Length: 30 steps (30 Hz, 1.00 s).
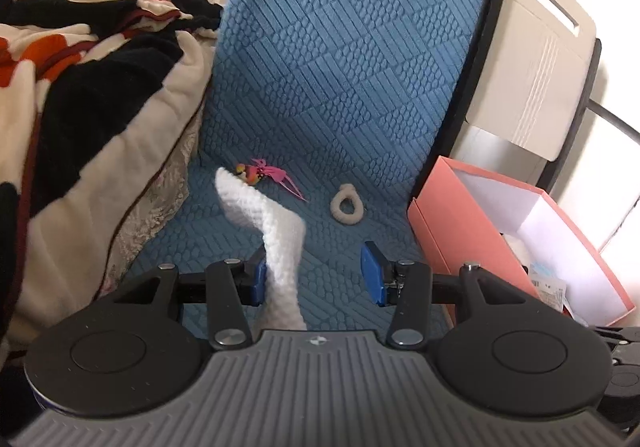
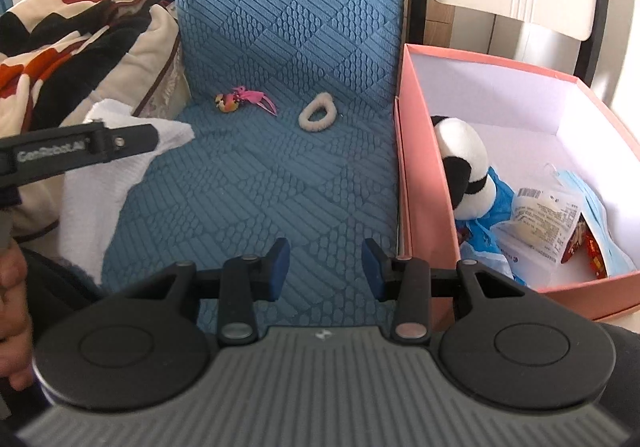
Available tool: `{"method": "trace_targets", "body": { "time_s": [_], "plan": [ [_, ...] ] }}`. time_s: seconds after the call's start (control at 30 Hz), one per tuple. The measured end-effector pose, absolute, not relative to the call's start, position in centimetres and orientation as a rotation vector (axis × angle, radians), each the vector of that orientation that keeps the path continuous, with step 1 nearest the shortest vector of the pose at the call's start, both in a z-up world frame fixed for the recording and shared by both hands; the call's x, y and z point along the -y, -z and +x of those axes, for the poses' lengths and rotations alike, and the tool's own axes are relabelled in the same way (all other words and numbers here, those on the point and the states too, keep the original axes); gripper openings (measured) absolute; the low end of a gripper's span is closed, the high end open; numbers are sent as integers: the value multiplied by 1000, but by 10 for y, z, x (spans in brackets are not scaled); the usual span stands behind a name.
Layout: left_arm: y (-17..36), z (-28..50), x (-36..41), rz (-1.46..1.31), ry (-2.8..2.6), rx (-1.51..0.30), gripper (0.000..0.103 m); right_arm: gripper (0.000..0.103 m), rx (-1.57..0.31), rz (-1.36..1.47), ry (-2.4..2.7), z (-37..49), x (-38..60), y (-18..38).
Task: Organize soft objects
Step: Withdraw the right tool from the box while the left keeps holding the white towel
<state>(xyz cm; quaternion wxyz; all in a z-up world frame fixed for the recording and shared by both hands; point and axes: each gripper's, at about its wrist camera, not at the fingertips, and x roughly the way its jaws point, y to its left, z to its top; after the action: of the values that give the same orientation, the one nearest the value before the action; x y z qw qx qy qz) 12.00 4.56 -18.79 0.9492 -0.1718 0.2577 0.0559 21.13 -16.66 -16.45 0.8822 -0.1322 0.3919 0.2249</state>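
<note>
White knitted sock [image 1: 276,247] hangs against the blue pad of the left gripper's [image 1: 316,275] left finger; the other pad stands well clear of it. Jaws apart, so no real pinch; whether the sock is caught on that finger or simply draped, cannot tell from the left wrist view. Its toe end curls up and away over the blue quilted cushion [image 1: 344,87]. From the right wrist view the same white fabric spreads wide under the left gripper's arm, so there is more of it than the near view suggests.

Right gripper [image 2: 326,267]: jaws apart, nothing between them, hovering over bare cushion just beside the wall of the pink box [image 2: 416,175].

Judgement: the step in hand is getting the sock into the box. To do it well, close the left jaws on a bunched part of the sock, not a single loose layer, then lift high enough that the trailing end clears the box wall.

Farther along the cushion: a cream hair tie [image 2: 318,113] and a small pink-and-orange trinket [image 2: 240,101], apart from each other, both still to be collected. A panda plush [image 2: 464,167] and some packets already lie in the box. Keep off the striped blanket [image 1: 80,87] at left
</note>
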Motion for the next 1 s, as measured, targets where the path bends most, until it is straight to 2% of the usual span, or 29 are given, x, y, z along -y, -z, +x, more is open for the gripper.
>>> {"method": "trace_targets", "body": {
  "time_s": [0.47,1.0],
  "plan": [
    [195,146,-60,-381,-108,-504,52,43,-784,-300,-516,227,134,180],
    [210,167,-79,-416,-125,-563,52,42,-793,-263,-498,260,127,190]
  ]
}}
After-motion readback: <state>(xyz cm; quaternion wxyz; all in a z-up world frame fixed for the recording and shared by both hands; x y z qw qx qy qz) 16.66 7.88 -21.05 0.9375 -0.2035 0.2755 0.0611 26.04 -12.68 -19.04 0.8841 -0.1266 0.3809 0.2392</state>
